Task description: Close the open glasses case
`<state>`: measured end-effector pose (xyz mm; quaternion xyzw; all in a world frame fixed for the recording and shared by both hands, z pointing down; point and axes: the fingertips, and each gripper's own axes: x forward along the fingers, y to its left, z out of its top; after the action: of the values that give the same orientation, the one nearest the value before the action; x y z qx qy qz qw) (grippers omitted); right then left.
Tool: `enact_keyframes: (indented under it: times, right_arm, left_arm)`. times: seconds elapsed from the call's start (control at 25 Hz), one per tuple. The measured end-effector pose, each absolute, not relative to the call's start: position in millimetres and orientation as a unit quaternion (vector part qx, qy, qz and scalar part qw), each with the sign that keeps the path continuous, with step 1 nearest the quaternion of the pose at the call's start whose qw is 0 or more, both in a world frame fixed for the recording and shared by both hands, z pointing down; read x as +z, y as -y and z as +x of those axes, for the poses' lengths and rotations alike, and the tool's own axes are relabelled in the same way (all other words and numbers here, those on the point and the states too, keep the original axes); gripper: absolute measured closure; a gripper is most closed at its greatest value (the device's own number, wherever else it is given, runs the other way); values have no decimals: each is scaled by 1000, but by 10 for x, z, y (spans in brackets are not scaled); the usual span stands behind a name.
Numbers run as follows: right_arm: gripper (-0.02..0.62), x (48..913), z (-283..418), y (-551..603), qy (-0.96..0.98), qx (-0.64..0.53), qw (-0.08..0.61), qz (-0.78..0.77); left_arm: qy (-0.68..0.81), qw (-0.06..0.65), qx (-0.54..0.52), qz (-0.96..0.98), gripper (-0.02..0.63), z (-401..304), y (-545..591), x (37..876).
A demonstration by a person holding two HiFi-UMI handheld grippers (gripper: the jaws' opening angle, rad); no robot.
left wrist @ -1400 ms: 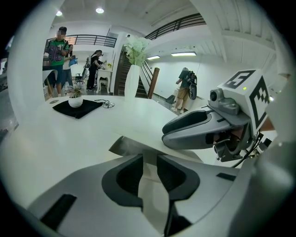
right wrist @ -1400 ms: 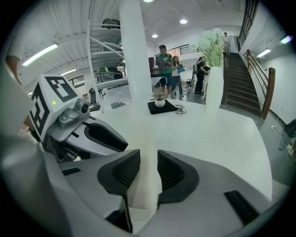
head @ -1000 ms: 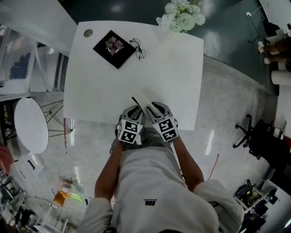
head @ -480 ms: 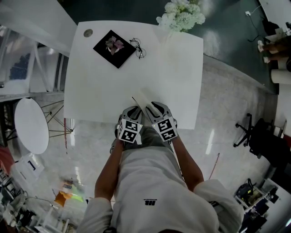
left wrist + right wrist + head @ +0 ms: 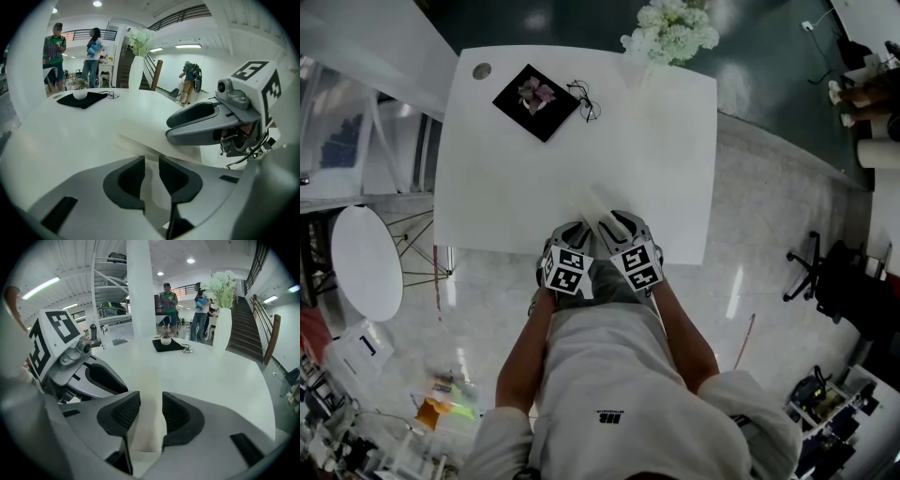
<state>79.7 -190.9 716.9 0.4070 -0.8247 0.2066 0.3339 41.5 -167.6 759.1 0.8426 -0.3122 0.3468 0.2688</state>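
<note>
The white glasses case [image 5: 598,203] lies at the near edge of the white table [image 5: 506,187], and its lid looks lowered, with no dark opening showing. My left gripper [image 5: 578,229] is at the case's near left end. In the left gripper view its jaws [image 5: 151,176] stand a narrow gap apart, with the case's white edge [image 5: 140,140] between them. My right gripper [image 5: 616,223] is at the case's right side. In the right gripper view the case [image 5: 147,380] fills the gap between that gripper's pads [image 5: 151,416].
At the table's far side lie a black cloth [image 5: 536,99] with a small item on it, a pair of glasses [image 5: 586,98] and a vase of white flowers [image 5: 673,33]. A round white table [image 5: 366,261] stands left. People stand beyond the table [image 5: 93,51].
The dark line of the case's raised lid, seen in both earlier frames, is gone: the lid has come down. Both grippers have stayed almost in place.
</note>
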Motion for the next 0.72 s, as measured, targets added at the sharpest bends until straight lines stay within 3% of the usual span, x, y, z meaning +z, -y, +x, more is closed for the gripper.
enact_keyframes:
  times: [0.44,0.72]
  right_arm:
    - [437,7085,826,1907,812,189,329,443]
    - [437,6635,925,1931,802,163,290,496]
  left_arm:
    - [296,252,342,855,499,368,1610,7485]
    - [316,199,295,879,499,160,1790,6951]
